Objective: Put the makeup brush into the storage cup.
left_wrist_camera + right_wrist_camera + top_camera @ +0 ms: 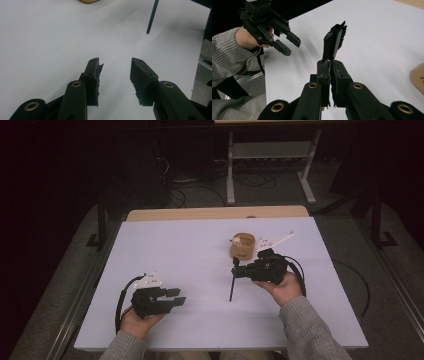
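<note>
brush (334,41) — pinched by right gripper (329,65)

Blk comb (333,42), tan wood bowl (243,246), white table (190,250), grey sleeve (227,52).

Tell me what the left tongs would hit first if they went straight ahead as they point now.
Probably nothing soon: the open left tongs point across bare white table. Farther on, off to the side, hangs the thin black comb clamped in the right tongs; depth is unclear.

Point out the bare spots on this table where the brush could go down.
Bare: the far left of the white table, and the middle between the left gripper and the black brush. Crowded: around the wooden cup beside the right gripper.
</note>
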`<state>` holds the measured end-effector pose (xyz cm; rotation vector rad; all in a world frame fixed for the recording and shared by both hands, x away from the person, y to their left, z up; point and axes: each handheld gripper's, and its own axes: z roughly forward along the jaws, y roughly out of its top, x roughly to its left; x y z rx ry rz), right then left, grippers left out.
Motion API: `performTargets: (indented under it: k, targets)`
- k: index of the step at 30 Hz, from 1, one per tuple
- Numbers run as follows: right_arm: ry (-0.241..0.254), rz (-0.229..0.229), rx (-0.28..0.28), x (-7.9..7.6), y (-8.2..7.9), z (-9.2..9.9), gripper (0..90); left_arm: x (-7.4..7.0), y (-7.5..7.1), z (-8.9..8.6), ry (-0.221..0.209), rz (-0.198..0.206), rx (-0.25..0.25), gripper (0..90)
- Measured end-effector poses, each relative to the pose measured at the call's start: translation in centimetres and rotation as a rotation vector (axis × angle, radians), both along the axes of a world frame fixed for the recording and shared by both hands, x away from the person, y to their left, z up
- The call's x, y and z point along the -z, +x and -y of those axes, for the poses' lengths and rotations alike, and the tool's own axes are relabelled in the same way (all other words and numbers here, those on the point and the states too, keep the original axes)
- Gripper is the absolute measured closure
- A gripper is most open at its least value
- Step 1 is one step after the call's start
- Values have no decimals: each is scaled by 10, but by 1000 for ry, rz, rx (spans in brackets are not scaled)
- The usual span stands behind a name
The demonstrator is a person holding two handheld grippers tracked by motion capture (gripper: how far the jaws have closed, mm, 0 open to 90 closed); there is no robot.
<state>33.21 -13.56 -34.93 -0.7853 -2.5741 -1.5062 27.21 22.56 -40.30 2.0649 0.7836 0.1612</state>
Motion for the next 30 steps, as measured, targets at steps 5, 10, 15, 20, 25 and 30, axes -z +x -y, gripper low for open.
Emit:
performTargets:
  k: [5, 10, 15, 20, 25, 30]
  targets:
    - [-2, 12, 6, -4, 1, 2, 847, 0, -1, -5, 2, 3, -9, 572]
    - [-14, 22, 16, -12, 4, 4, 847, 1, -1, -10, 7, 4, -18, 575]
    - [-17, 24, 24, -19, 8, 7, 847, 0, 0, -16, 4, 4, -31, 574]
    - [-23, 30, 36, -27, 14, 9, 847, 0, 1, -20, 1, 9, -46, 568]
    - [-20, 35, 42, -32, 19, 11, 847, -1, 2, -24, -8, 8, -69, 555]
    - [-18, 49, 58, -42, 26, 16, 847, -1, 3, -26, -2, 14, -73, 551]
